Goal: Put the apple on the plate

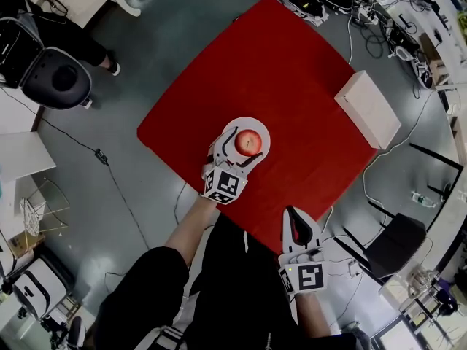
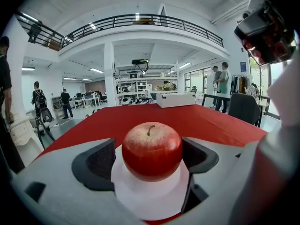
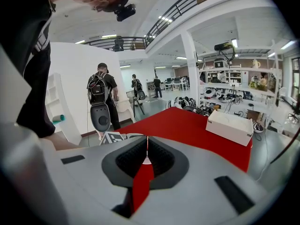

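**A:** What is on the left, by the plate?

**B:** Your left gripper (image 1: 235,154) is at the near-left side of the round white plate (image 1: 257,126), with its marker cube toward you. Its jaws stand wide apart, one on each side of the plate's middle. Neither pad presses on anything. There's a thin gap beside the left pad, and the right pad is just beside the fruit's skin. That gripper is released and holds nothing.

**A:** And the apple?

**B:** The glossy red apple (image 1: 248,143) sits upright in the middle of the plate, short stem up, between your open jaws. The plate lies flat on the square table covered in red cloth (image 1: 292,71). The white rim shows all round the fruit in your left gripper view.

**A:** Now to the right of the plate?

**B:** Your right gripper (image 1: 293,217) is right of the plate and nearer to you, well apart from it. Its jaws are clenched, the dark pads meet at the tips, and nothing is between them. Only a sliver of red cloth shows below the pads.

**A:** Anything further right?

**B:** A white rectangular box (image 1: 367,109) lies on the table, well to the right of the plate and a little farther from you. It touches neither gripper.
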